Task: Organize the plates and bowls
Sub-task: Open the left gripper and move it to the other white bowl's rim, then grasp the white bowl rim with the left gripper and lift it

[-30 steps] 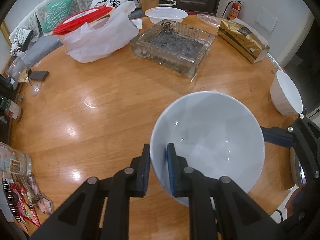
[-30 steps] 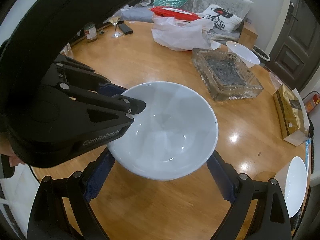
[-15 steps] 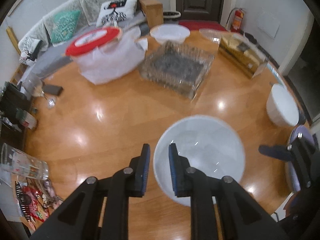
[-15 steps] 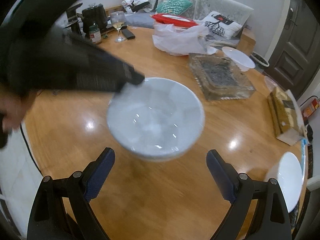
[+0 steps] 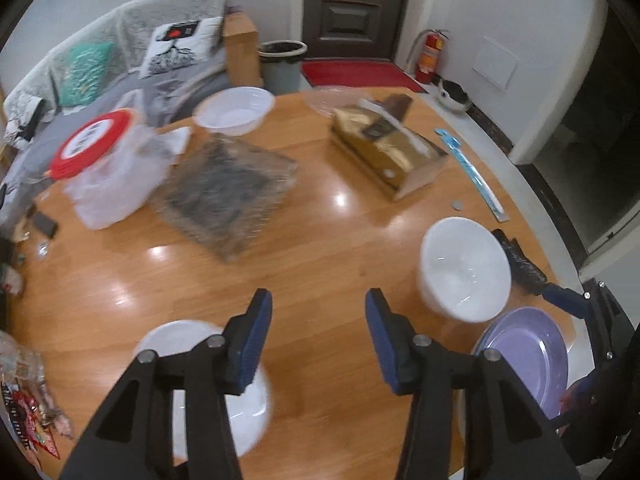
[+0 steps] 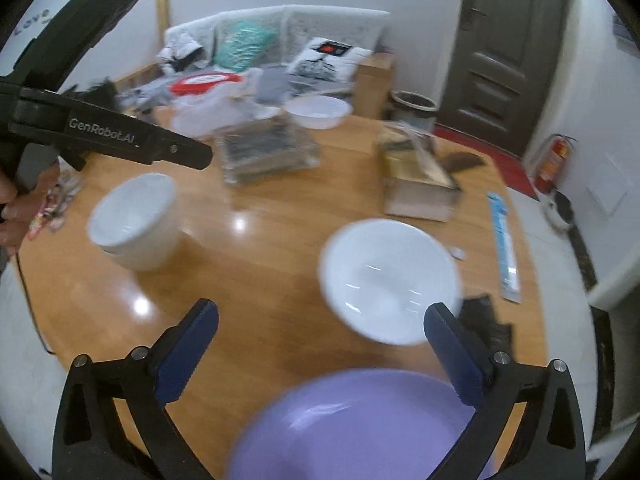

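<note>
Both grippers hanging empty over the round wooden table (image 5: 320,248) with bowls and a plate left to sort.

The left gripper (image 5: 318,334), jaws just opening, is gaping on nothing, one white bowl (image 5: 240,412) lying under its left finger; the right gripper (image 6: 320,344) is spreading wide, a second white bowl (image 6: 388,280) just ahead, the purple plate (image 6: 352,424) beneath. Both bowls are sitting empty. Beyond, a glass tray (image 5: 228,196) is holding dark residue. A hasty reach is risking a knocked bowl.
</note>
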Motion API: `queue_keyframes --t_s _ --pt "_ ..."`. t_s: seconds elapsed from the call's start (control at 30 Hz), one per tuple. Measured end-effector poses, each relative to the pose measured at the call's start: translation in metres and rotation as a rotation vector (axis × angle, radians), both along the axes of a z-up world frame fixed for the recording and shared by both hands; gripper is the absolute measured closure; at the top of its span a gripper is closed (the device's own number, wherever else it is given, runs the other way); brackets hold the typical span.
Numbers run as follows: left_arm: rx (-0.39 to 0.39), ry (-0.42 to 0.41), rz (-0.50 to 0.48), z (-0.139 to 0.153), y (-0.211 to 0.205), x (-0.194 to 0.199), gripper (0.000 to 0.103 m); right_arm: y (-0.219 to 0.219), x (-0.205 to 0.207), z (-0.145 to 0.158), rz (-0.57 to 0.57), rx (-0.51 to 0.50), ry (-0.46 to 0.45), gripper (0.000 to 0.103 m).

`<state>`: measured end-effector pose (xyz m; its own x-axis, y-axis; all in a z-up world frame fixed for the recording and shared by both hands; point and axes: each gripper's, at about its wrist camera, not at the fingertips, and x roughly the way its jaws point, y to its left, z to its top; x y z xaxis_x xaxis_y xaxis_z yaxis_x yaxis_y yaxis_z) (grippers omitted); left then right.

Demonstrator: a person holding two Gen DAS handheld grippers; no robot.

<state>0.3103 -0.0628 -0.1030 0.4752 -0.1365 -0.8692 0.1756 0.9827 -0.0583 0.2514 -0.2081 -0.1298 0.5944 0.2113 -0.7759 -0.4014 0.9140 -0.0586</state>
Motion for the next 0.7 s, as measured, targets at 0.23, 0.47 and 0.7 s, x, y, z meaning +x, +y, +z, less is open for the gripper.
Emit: queue_keyframes --t_s 0.23,0.47,0.7 --pt "-0.013 0.074 -0.045 -0.036 -0.062 0.027 0.051 -0.027 0.020 -0.028 -0.033 0.010 0.084 0.001" --pt "-0.005 0.105 -0.056 -0.069 -0.097 0.050 0.051 -0.027 0.045 -0.055 -0.036 0.007 0.173 0.001" --pt "-0.001 0.129 -0.050 -0.087 -0.104 0.063 0.063 -0.033 0.067 -0.068 -0.026 0.071 0.233 0.001"
